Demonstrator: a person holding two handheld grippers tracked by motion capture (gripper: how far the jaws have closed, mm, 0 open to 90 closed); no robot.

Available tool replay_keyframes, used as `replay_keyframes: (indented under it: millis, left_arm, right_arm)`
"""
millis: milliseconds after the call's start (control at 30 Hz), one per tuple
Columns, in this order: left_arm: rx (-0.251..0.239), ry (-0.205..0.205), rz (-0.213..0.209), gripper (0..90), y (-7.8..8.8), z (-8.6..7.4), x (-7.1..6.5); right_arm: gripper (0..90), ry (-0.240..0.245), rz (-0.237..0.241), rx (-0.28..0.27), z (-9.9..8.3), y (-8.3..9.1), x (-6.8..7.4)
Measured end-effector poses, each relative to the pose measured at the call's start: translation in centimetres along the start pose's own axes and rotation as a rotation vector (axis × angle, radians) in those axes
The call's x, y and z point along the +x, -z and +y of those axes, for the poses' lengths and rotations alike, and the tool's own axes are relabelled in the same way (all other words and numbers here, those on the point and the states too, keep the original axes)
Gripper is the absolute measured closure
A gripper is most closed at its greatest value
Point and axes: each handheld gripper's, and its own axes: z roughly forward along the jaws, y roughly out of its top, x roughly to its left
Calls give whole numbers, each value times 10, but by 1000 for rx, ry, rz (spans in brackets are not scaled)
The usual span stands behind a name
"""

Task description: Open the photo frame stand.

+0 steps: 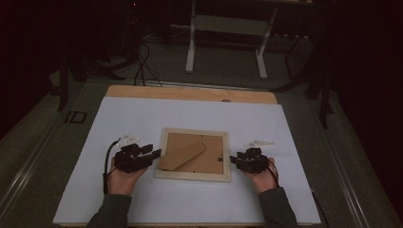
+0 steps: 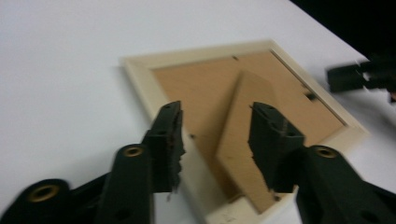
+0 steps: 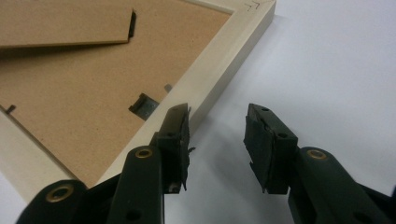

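**Both grippers off the frame, stand not yet raised**

Left gripper [image 1: 154,154] gapes empty at nine o'clock of the picture frame [image 1: 194,176]; right gripper [image 1: 233,159] likewise at three. Face-down mid-table, its cardboard stand [image 1: 183,154] likely needs pinching next.

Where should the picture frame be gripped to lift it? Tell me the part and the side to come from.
Grip the picture frame by its pale wooden border, probably one side rail, coming in level from the outside edge. It lies flat, back up, so only the rim offers jaws a bite. The cardboard stand looks thin and hinged, likely to flex. The right gripper is open beside the right rail.
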Motion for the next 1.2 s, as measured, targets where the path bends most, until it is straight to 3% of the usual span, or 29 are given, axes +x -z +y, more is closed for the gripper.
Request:
replay_keyframes:
  millis: [133,233,400,500,967,1200]
  left_arm:
    - [60,-12,-68,465,-20,3,-2]
    - [96,-21,-90,467,-33,3,-1]
    - [138,9,-136,468,-45,0,3]
    - [153,22,-186,466,-50,0,4]
    - [188,42,-243,386,-61,-3,2]
    - [226,22,-235,374,-66,-4,-1]
  right_arm:
    - [582,-4,8,-4,0,1,-1]
    - [571,-2,15,-9,0,0,0]
    - [554,2,37,-5,-1,-2,2]
    - [543,10,44,-4,-1,-3,4]
    - [515,32,58,3,0,-5,10]
    - [507,30,60,3,0,-5,9]
